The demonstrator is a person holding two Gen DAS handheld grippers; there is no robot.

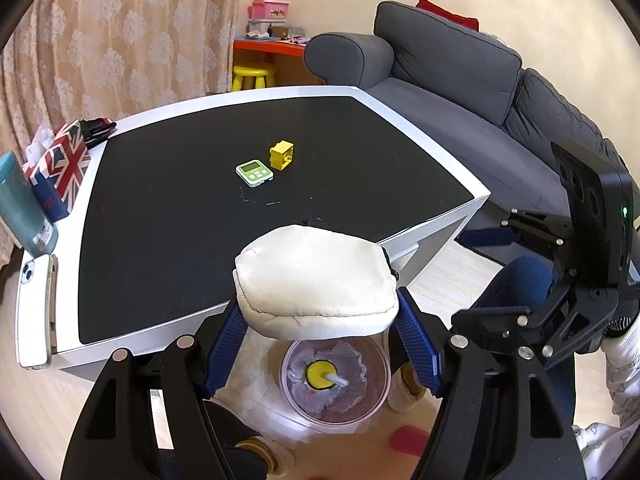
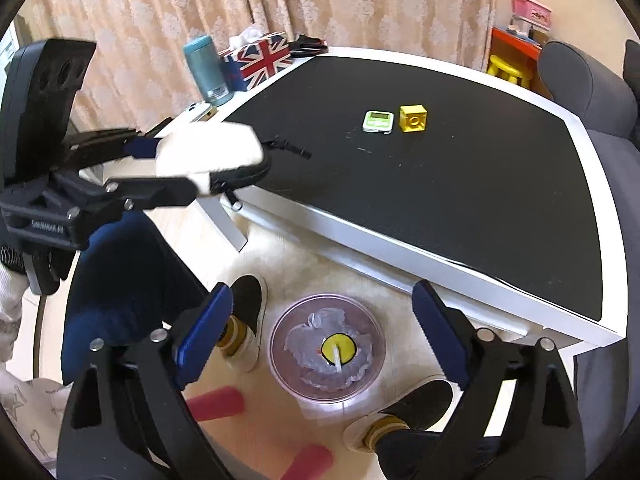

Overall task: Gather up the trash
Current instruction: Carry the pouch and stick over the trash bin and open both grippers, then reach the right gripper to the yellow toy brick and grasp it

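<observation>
A white fabric pouch (image 1: 316, 280) with a black zipper hangs past the near edge of the black-topped table (image 1: 168, 220), and my left gripper (image 1: 320, 308) is shut on it. The right wrist view shows the same pouch (image 2: 212, 152) between the left gripper's (image 2: 172, 164) blue pads. On the floor below stands a round clear bin (image 2: 276, 352) holding crumpled clear plastic (image 2: 308, 336) and a yellow lid with a straw (image 2: 339, 350). My right gripper (image 2: 322, 292) stands open above the bin, with nothing between its fingers.
A green timer (image 2: 378, 121) and a yellow block (image 2: 414, 119) lie mid-table. A flag-print tissue box (image 1: 60, 168), a teal bottle (image 1: 20, 204) and a phone (image 1: 34, 312) line the left edge. A grey sofa (image 1: 460, 80) runs behind. A person's shoes (image 2: 244, 320) flank the bin.
</observation>
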